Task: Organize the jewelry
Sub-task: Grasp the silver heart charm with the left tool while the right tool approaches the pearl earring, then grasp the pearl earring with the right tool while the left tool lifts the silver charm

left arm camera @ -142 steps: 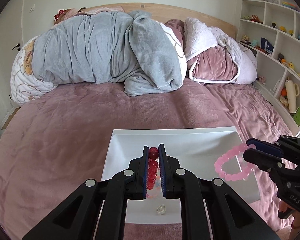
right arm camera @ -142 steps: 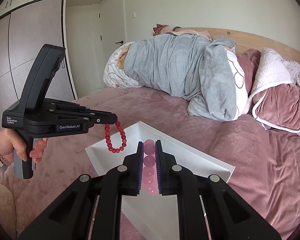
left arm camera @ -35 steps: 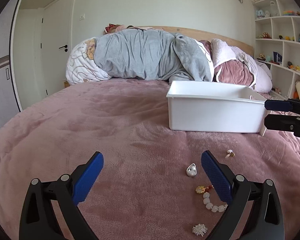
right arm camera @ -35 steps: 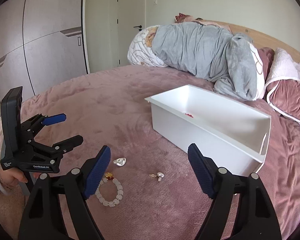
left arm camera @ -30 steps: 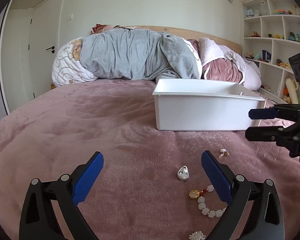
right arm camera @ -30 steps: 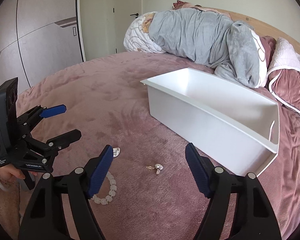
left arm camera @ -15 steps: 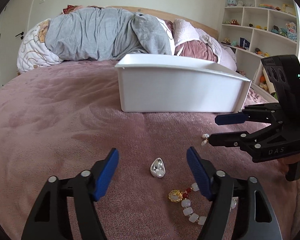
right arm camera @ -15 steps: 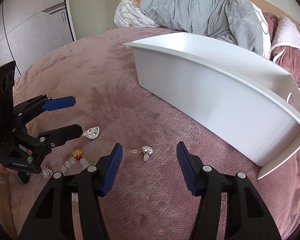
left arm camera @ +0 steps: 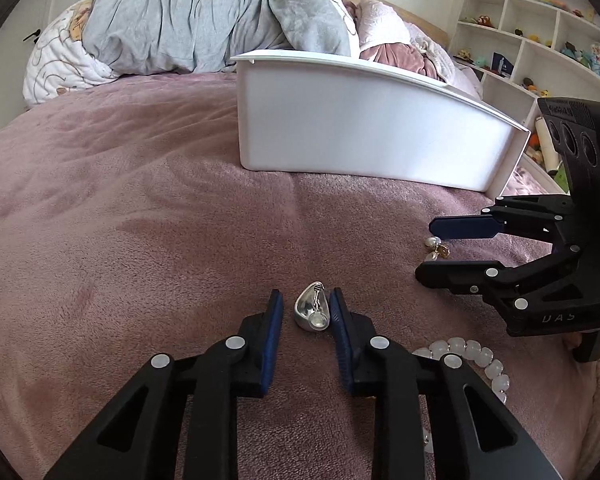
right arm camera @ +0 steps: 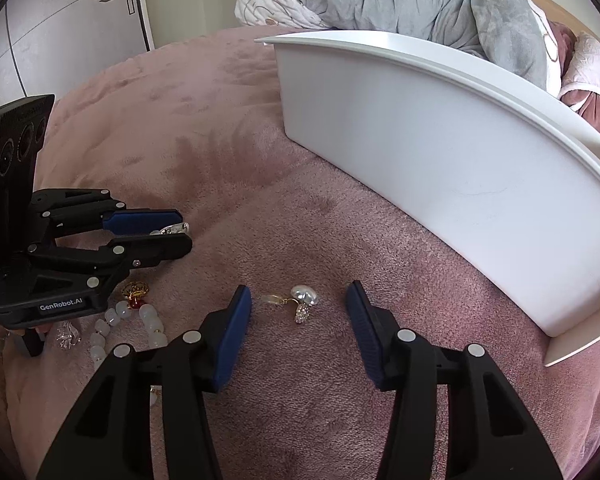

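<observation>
While the left gripper has just been closing, its fingers now stand narrow around the silver teardrop charm, one pad at its edge, ready to pinch it off the bed. The right gripper has been closing too, fingers still fairly wide, straddling the pearl earring. Beyond both waits the white bin, presumably their destination.

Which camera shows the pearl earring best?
The right wrist view: the pearl earring lies unobstructed on the blanket, centred ahead of the right gripper. The left wrist view shows it small, partly behind that gripper's fingers.
</observation>
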Motion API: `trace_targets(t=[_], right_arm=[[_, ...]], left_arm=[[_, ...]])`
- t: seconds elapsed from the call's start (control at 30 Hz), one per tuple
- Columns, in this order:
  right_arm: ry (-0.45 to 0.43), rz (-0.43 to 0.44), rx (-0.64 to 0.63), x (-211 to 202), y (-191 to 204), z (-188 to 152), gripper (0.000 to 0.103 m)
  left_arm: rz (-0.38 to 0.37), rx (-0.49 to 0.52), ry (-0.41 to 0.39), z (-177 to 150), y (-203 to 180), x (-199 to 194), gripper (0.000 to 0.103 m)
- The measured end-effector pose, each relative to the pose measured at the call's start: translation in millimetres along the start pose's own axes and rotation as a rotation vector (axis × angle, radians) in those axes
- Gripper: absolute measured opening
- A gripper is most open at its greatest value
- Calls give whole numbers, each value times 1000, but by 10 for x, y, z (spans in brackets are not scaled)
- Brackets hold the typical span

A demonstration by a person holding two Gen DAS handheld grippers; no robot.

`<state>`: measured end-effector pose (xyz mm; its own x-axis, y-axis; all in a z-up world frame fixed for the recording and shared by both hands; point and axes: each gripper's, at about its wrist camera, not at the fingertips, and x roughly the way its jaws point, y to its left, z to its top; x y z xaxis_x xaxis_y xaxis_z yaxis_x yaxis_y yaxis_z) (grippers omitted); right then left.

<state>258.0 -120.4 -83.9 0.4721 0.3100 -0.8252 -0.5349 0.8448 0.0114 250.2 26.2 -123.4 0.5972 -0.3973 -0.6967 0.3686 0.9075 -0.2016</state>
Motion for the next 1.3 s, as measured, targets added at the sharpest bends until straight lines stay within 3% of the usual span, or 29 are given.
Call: trace_targets(t=[0.33, 0.6, 0.93, 1.1, 1.3], right_arm=[[7, 38, -14, 9, 74, 19, 23], [-12, 46, -7, -51, 90, 31, 22], [-67, 63, -36, -433, 207, -30, 22], [-135, 73, -39, -753, 213, -23, 22], [-227, 84, -29, -1130, 191, 16, 22]], left_arm=[[25, 24, -4, -5, -68, -19, 22], [61, 38, -12, -54, -130, -90, 22], [119, 22, -22, -135, -180, -390, 22], [140, 32, -61, -87, -249, -656, 22], [147, -43, -132, 22, -277, -1048, 22]])
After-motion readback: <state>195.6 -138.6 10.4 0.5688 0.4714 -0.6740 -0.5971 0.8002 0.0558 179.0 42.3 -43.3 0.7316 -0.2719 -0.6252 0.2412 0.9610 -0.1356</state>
